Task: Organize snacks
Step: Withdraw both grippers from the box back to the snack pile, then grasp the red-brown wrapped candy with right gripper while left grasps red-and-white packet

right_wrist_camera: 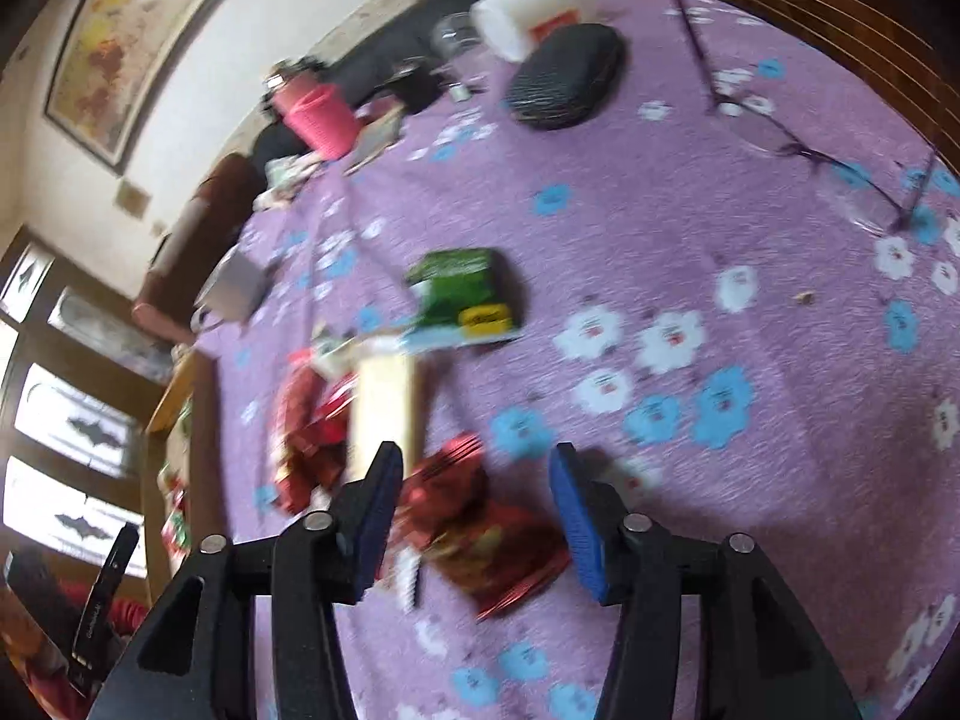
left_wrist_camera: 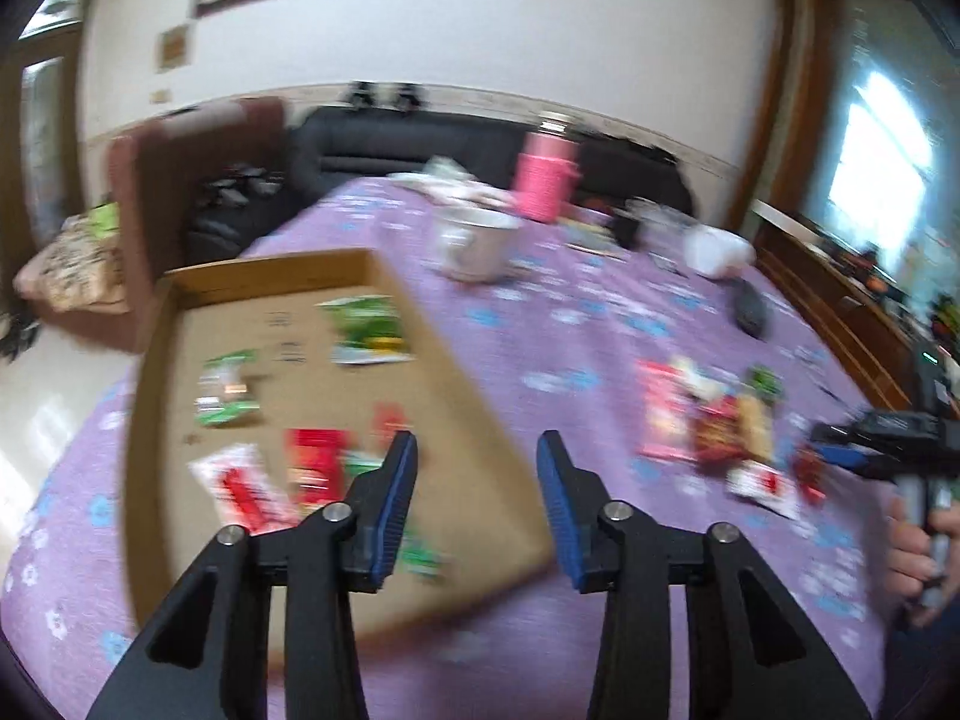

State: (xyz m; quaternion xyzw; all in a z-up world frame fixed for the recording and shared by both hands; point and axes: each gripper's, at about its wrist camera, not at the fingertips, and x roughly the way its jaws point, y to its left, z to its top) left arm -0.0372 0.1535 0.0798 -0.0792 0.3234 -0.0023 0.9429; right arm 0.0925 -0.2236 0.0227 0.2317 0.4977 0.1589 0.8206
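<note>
Two grippers were over a table covered by a purple flowered cloth [left_wrist_camera: 540,312]. The left gripper [left_wrist_camera: 477,462] stood with its blue-padded jaws apart and nothing between them, above the near right edge of a shallow cardboard box [left_wrist_camera: 432,324] lying on the left part of the table. Several snack packets lay flat inside that box: a green one [left_wrist_camera: 366,330] at the far side, a green and white one [left_wrist_camera: 227,387] to the left, and red and white ones [left_wrist_camera: 240,486] near the gripper, all blurred.

To the right of the box a loose heap of snacks [left_wrist_camera: 714,420] sat on the cloth. The right gripper [right_wrist_camera: 477,468] hung over this heap with its jaws parted, and a red packet [right_wrist_camera: 492,540] lay on the cloth between them; the pads did not press on it. Beyond it lay a pale packet [right_wrist_camera: 384,408], more red packets [right_wrist_camera: 306,432] to the left, and a green packet [right_wrist_camera: 462,294] farther off.

At the far side of the table stood a pink bottle [left_wrist_camera: 543,180], a metal mug [left_wrist_camera: 477,240] and a dark case [right_wrist_camera: 564,75]. A hand [left_wrist_camera: 918,546] gripped the right gripper's handle at the right edge of the left camera's view.
</note>
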